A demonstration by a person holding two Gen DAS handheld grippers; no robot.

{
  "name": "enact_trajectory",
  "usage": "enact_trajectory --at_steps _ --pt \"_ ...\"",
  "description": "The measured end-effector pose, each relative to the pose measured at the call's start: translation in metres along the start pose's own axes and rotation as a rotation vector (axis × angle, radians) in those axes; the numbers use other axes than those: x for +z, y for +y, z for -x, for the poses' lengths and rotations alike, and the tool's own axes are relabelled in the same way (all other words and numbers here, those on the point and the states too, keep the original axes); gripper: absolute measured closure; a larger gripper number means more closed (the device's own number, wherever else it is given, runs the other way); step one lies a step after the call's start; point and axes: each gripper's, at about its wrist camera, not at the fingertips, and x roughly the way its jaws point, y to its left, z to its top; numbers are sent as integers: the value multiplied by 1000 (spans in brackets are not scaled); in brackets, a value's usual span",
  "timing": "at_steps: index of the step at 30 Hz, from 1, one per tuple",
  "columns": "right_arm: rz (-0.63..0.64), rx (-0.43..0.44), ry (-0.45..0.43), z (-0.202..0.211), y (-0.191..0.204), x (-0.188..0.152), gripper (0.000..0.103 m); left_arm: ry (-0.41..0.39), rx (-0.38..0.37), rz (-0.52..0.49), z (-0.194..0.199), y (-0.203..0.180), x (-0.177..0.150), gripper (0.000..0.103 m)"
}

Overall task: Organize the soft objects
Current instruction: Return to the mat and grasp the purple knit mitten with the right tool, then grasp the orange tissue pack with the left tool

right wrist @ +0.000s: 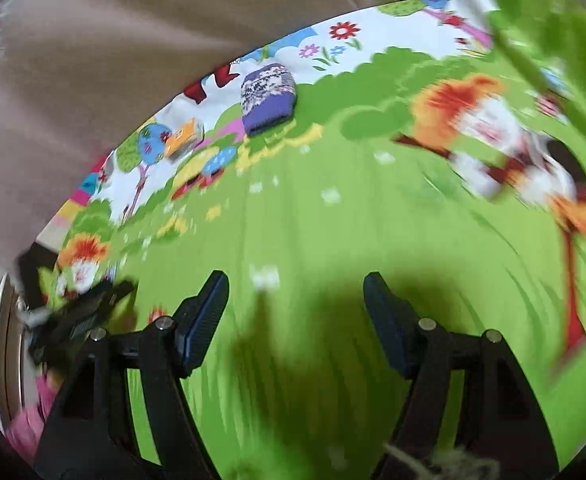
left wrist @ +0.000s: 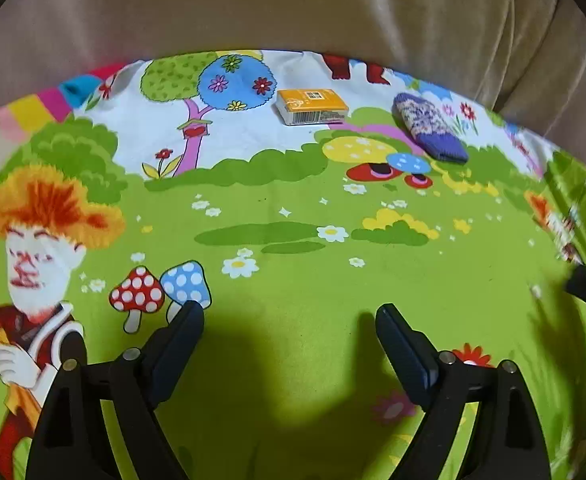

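The main risk was a wrong pick — the orange box [left wrist: 312, 106] lay near the knitted sock [left wrist: 429, 126], and a claw might have closed on it, though it looked stiff, not soft. Both the left claw [left wrist: 289, 316] and the right claw [right wrist: 296, 286] stood released, holding nothing. The sock rested on the printed sheet [left wrist: 293, 288], well apart from both, at the far edge before the beige cushion [left wrist: 253, 4].

No lettering can be read anywhere. The orange box [left wrist: 312, 106] near the far edge of the cartoon sheet [left wrist: 313, 280] bears print too small to make out.
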Motion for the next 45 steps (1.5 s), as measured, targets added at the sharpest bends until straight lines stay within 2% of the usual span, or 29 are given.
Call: enact_trajectory --at_steps 2,6,12,15,18,19,20,21,22,23,25,30,34,36,39,40,42,45 --pt "15 -22 5 -24 7 23 30 -1 6 6 0 0 -1 14" --pt "70 -54 17 -73 25 71 29 14 -4 -21 -3 -6 0 5" --pt "96 -108 28 -136 47 139 29 21 -1 -37 -5 -7 0 3" --pt "107 -130 59 -165 53 166 20 20 -4 -35 -5 -7 0 3" --pt "149 -150 51 -178 55 177 17 22 -2 -38 -5 -7 0 2" --pt "170 -151 43 -178 56 176 17 23 1 -40 -6 -7 0 2" --pt "185 -148 39 -176 56 173 26 24 3 -42 -6 -7 -1 2" --pt "206 -146 27 -171 56 168 65 25 5 -45 -6 -8 -1 2" --pt "215 -143 21 -166 56 164 68 26 6 -48 -7 -8 0 2" --pt "219 -86 5 -152 55 156 75 29 7 -53 -7 -8 0 1" --pt "228 14 -11 -122 53 136 76 32 12 -58 -8 -9 0 1" --pt "282 94 -35 -58 54 76 76 61 29 -90 -14 -15 6 0" --pt "274 101 -17 -24 50 27 76 84 13 -130 -33 -24 29 0" --pt "271 83 -23 -20 49 14 76 91 -1 -176 -50 -31 50 0" --pt "254 97 6 -20 51 -10 75 45 -15 -336 -77 -42 86 0" --pt "259 88 11 -23 52 -18 74 40 -38 -425 -89 -46 101 0" --pt "254 97 -13 -28 50 -23 73 37 -59 -551 -105 -50 125 0" --pt "216 118 -12 -30 45 -19 73 23 -13 -668 -127 -51 157 0"
